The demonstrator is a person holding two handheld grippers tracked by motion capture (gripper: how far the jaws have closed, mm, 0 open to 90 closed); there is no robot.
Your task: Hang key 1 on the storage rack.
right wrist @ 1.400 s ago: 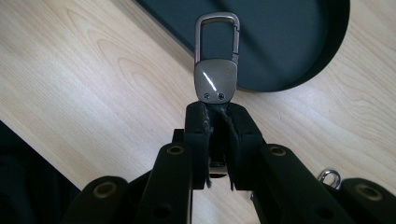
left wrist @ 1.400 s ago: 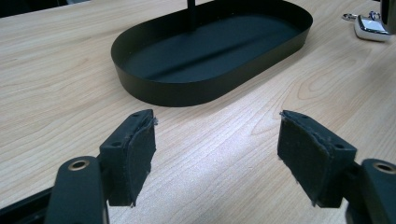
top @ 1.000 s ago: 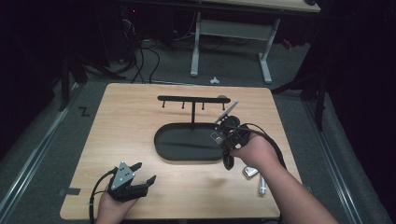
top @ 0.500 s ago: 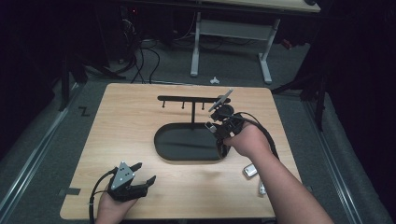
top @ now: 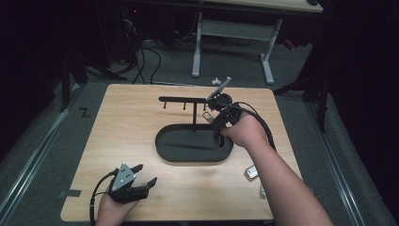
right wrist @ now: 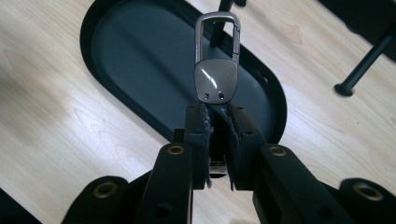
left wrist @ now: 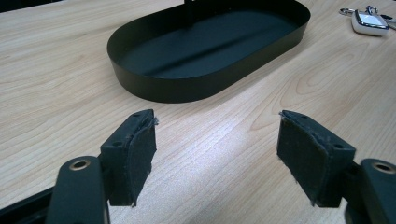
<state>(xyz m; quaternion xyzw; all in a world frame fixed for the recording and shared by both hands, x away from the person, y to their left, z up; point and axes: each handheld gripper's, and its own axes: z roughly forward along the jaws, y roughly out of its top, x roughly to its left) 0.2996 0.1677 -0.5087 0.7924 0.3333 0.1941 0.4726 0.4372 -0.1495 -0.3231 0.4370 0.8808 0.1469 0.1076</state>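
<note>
My right gripper [right wrist: 217, 112] is shut on a metal keychain clip [right wrist: 216, 70], whose carabiner loop sticks out past the pads. In the high view this gripper [top: 214, 114] hovers over the right end of the black oval tray [top: 164, 150], just below the right end of the hook rack's bar [top: 183, 99]. The clip [top: 207, 116] hangs close to the rack's post [top: 194, 117]. My left gripper [top: 134, 186] rests open near the table's front left edge. Its jaws [left wrist: 217, 144] stand wide apart over bare wood, facing the tray [left wrist: 187, 88].
A car key fob [top: 252, 173] lies on the table right of the tray, under the right forearm, also seen in the left gripper view [left wrist: 371, 21]. A small pale object [top: 262, 190] lies beside it. Another table's legs [top: 197, 47] stand beyond the far edge.
The right gripper has risen and moved away from the person, slightly left, carrying the clip from above the tray's right end to just under the rack's bar. The left gripper has stayed put.
</note>
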